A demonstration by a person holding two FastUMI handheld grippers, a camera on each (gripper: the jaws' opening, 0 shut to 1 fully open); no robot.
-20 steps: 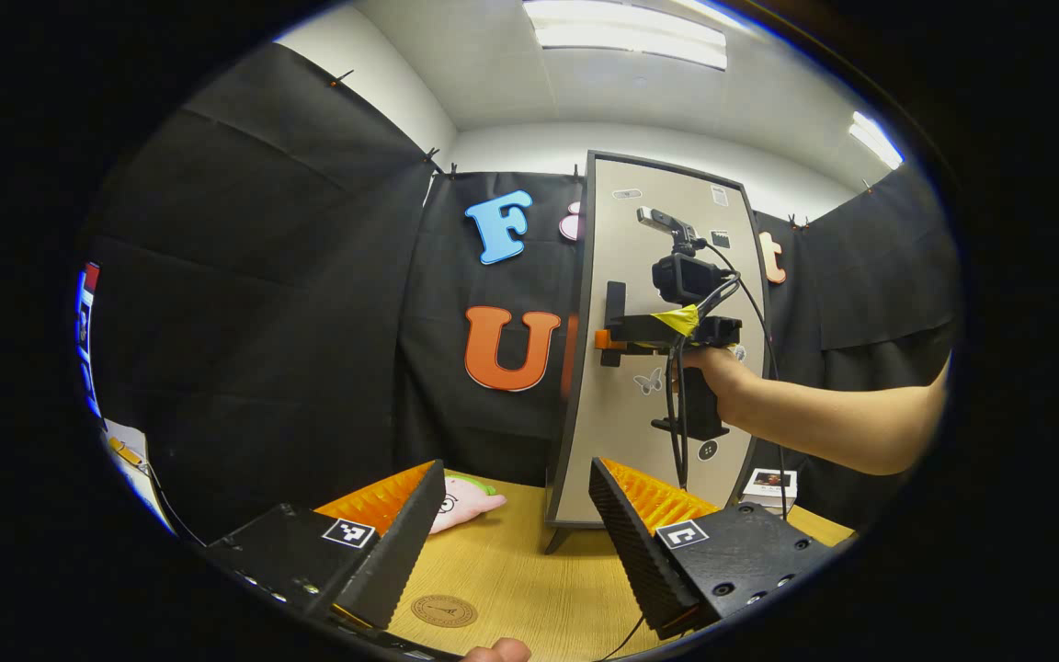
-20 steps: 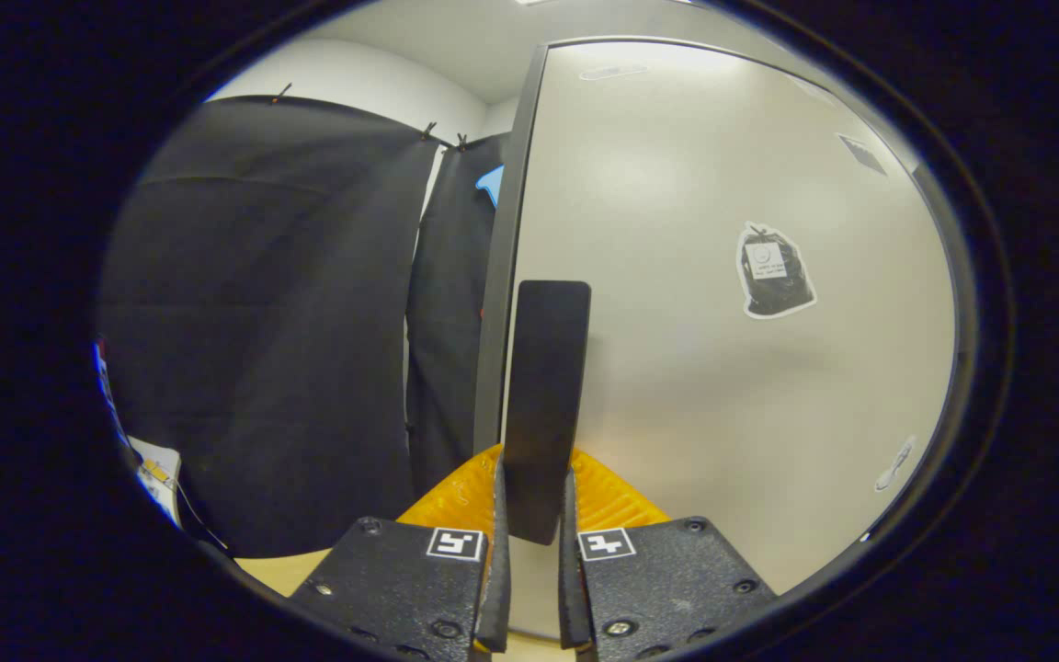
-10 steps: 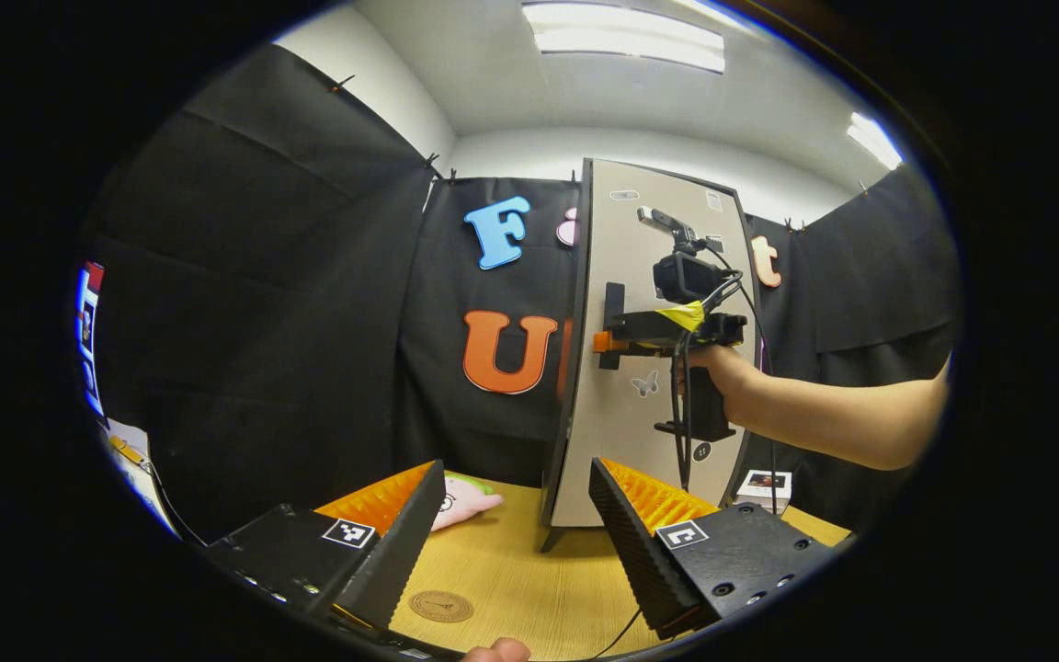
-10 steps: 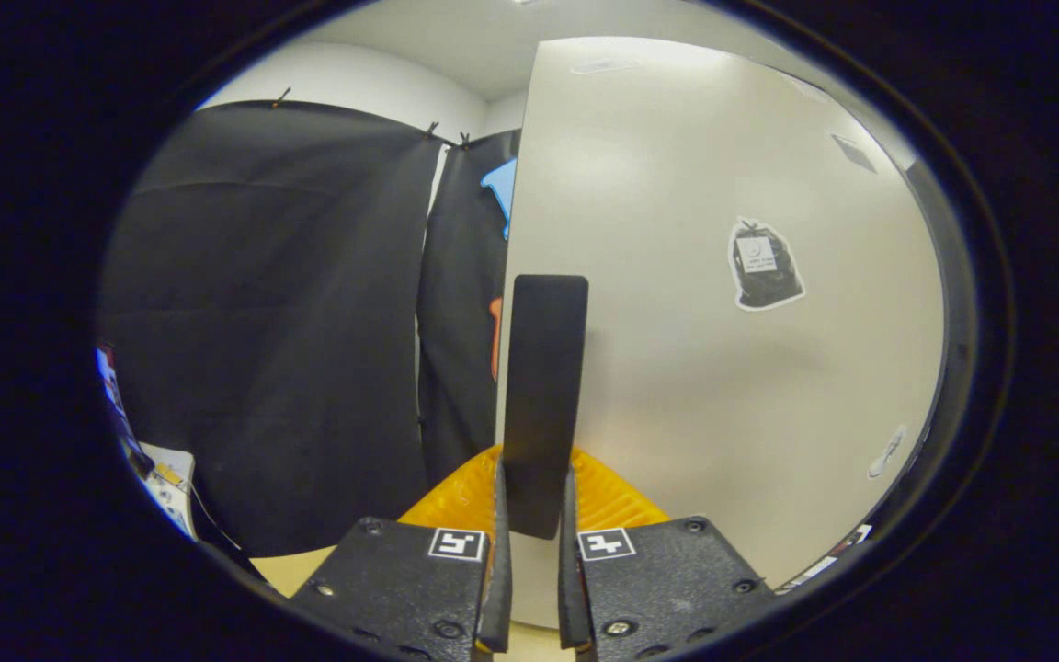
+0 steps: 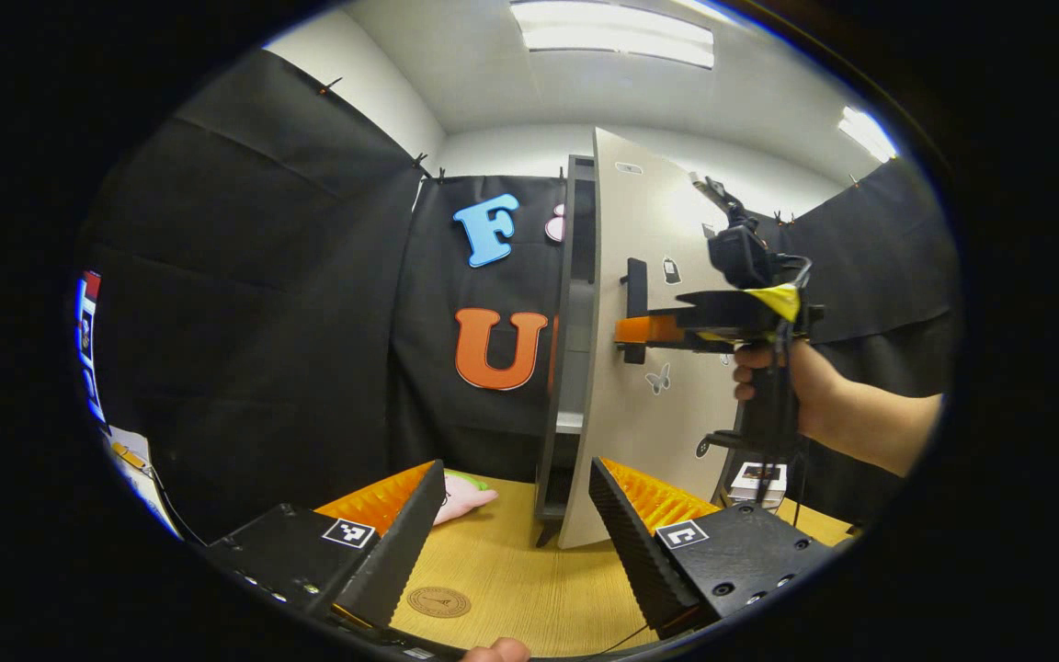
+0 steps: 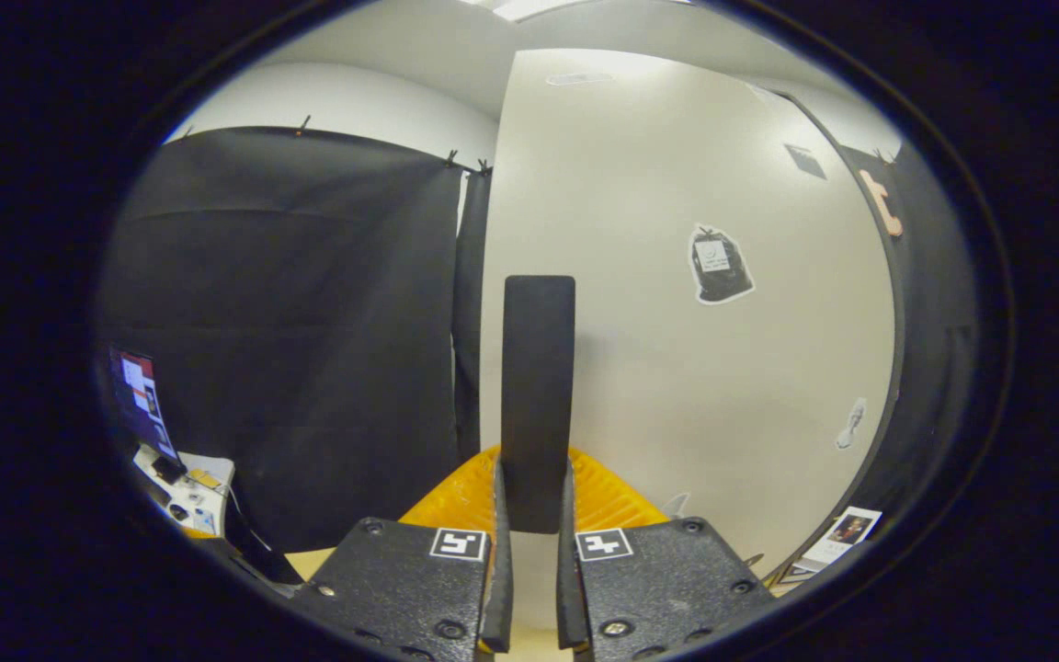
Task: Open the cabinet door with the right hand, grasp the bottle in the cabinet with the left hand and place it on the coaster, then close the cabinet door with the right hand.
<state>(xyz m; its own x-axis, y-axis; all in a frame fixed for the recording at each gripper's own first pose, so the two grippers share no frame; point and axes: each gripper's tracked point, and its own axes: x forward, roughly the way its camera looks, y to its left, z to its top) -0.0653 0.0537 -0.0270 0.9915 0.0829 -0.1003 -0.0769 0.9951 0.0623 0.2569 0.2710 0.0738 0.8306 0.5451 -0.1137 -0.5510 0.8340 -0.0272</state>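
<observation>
I hold the right hand-held gripper [image 6: 534,515] clenched on the door handle [image 6: 537,395], both fingers pressing its lower end; this grip lets me swing the cabinet door [image 6: 677,368] on its hinge. In the left gripper view, the door [image 5: 640,368] stands partly open from the cabinet [image 5: 575,349], and the right hand-held gripper [image 5: 640,329] sits at the handle. A shelf edge shows in the gap, but I cannot see the bottle. I keep the left hand-held gripper [image 5: 516,533] released, fingers wide apart, low over the desk [image 5: 511,579] and facing the opening, ready to reach in. The coaster [image 5: 438,602] lies on the desk near the left finger. Judgement: door opening is under way; the gap looks too narrow for reaching.
</observation>
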